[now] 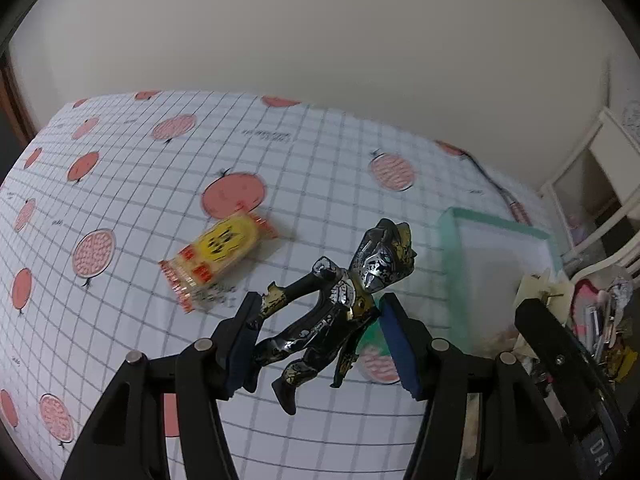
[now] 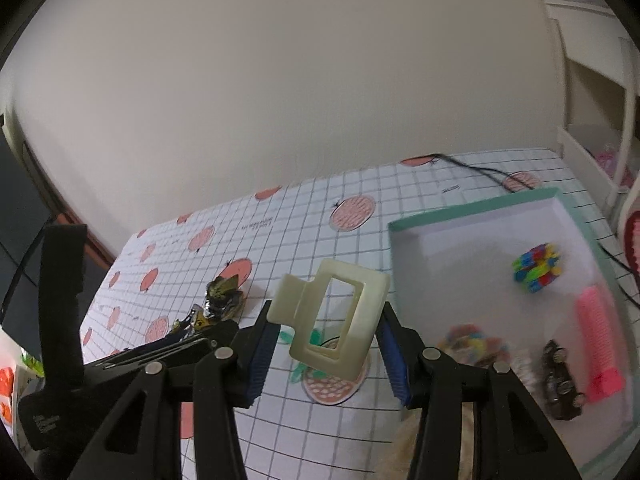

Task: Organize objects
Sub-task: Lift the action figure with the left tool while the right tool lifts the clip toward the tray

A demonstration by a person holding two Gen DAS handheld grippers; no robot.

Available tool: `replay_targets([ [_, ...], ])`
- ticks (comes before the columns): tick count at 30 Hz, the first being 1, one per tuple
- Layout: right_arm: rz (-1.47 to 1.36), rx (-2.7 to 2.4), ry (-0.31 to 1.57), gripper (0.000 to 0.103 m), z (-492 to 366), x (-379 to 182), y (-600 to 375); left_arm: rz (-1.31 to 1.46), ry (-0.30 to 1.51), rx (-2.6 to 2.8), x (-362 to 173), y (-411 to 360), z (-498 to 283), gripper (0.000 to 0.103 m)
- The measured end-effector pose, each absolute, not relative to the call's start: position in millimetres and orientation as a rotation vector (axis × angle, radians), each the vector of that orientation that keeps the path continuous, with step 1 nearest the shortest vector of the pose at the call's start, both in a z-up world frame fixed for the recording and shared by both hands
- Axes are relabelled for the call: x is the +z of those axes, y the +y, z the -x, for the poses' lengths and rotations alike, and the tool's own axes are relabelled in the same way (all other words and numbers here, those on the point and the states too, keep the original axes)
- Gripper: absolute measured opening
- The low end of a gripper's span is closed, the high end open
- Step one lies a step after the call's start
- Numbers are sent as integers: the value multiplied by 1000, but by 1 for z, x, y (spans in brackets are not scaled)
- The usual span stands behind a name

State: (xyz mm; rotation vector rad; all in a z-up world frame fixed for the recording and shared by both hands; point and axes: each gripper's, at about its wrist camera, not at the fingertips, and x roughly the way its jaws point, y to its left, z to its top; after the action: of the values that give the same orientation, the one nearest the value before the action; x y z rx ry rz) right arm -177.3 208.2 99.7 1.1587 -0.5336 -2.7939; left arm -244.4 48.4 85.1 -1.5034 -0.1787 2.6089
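Partly done, by the look of it: box (image 2: 472,216) on the checked tablecloth (image 1: 140,200) already holding a coloured toy (image 2: 536,268), pink roller (image 2: 598,340) and small dark car (image 2: 560,380). Outstanding: yellow snack packet (image 1: 220,260) lying loose on the cloth, well apart from the box. Left gripper (image 1: 320,340) clamped on a black-and-gold figure (image 1: 340,304), lifted clear of the cloth. Right gripper (image 2: 324,344) closed on a cream hair clip (image 2: 336,320), raised just beside the box.

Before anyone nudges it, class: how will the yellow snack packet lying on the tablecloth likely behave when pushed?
The yellow snack packet lies flat, so it would probably slide rather than roll. Its glossy wrapper looks slippery and light. Its crimped ends suggest thin film that may crumple under the tongs.
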Motion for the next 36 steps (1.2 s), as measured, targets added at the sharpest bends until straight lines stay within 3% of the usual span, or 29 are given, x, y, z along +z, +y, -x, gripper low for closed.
replay_targets([
  [20,-1173,-2960,-765,52,157,106,327,1250,-119,2485,106,146,227,62],
  [27,-1220,-2991,-798,52,152,96,352,1253,-81,2432,92,172,227,62],
  [36,-1292,-3005,-798,52,151,83,363,1369,-185,2359,57,184,234,62],
])
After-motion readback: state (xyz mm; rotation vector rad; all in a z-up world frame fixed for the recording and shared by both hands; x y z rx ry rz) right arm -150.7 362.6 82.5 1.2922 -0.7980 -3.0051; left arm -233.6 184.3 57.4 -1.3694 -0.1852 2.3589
